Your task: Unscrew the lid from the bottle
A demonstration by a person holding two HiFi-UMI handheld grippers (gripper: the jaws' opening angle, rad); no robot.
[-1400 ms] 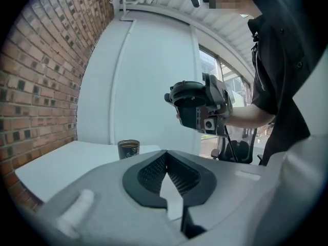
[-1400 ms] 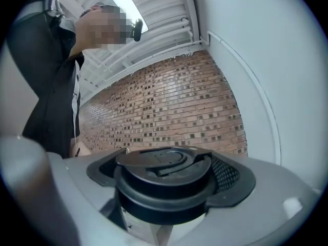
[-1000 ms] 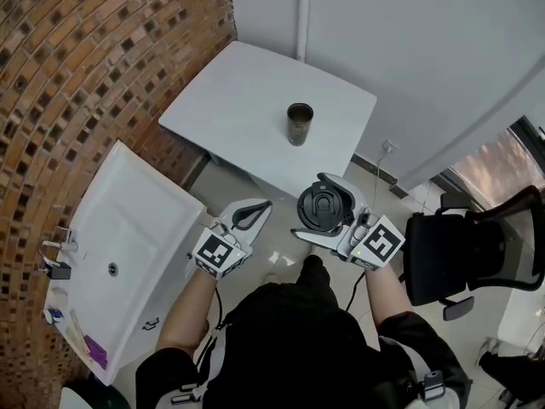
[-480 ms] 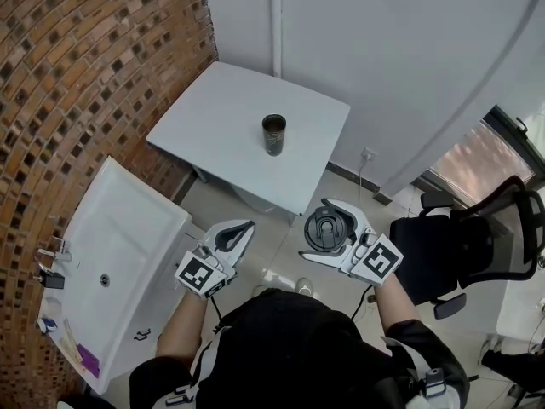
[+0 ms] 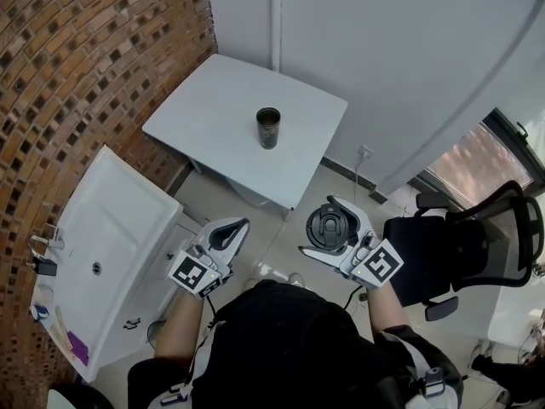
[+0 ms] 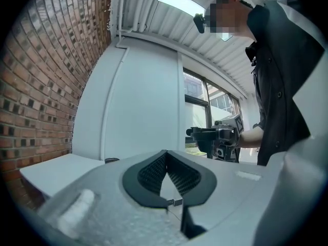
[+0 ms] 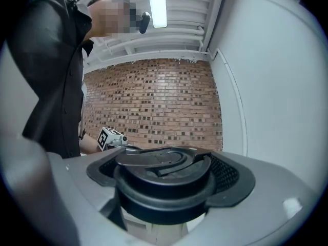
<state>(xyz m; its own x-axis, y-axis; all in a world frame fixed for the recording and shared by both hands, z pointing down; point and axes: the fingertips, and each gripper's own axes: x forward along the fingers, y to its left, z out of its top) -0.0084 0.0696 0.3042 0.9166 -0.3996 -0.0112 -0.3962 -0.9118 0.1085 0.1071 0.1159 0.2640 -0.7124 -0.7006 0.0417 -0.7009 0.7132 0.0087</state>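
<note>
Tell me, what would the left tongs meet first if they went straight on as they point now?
Probably the plain white wall; the left tongs, shut and empty, aim past the white square table's corner, though depth is unclear.

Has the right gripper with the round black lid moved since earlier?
Yes: right gripper and round black lid drew away from the white table, toward the black chair.

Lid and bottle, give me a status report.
Right gripper shut on lid, off the bottle. Left gripper shut, empty. Bottle upright on table, apart from both. Nothing in the way.
</note>
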